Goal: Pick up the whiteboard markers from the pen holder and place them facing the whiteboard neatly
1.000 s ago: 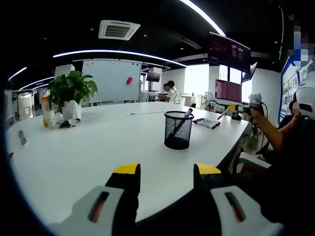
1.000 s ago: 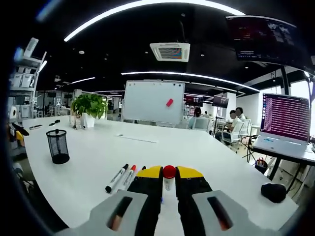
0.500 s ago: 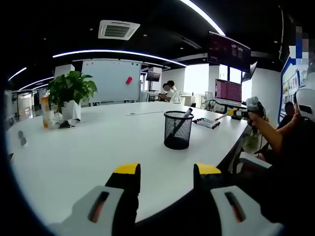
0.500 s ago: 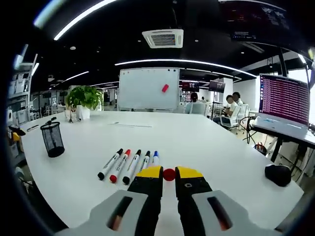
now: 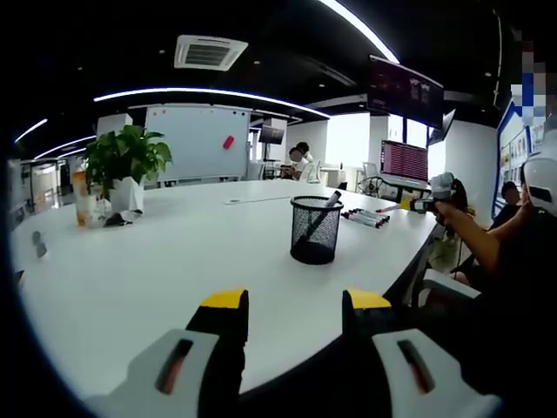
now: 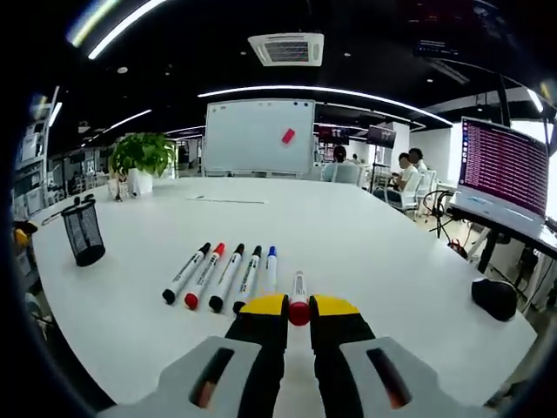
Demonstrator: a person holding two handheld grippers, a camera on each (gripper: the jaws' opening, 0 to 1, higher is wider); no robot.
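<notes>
Right hand-held gripper is closed on a red-capped marker beside four markers lined up on the white surface. Left hand-held gripper is held wide. Black mesh pen holder contains apparently one marker.

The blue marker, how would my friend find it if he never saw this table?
Start at the big white table and find the row of markers lying side by side near the right tool. The blue marker is the one with the blue cap; its neighbours have black or red caps.
</notes>
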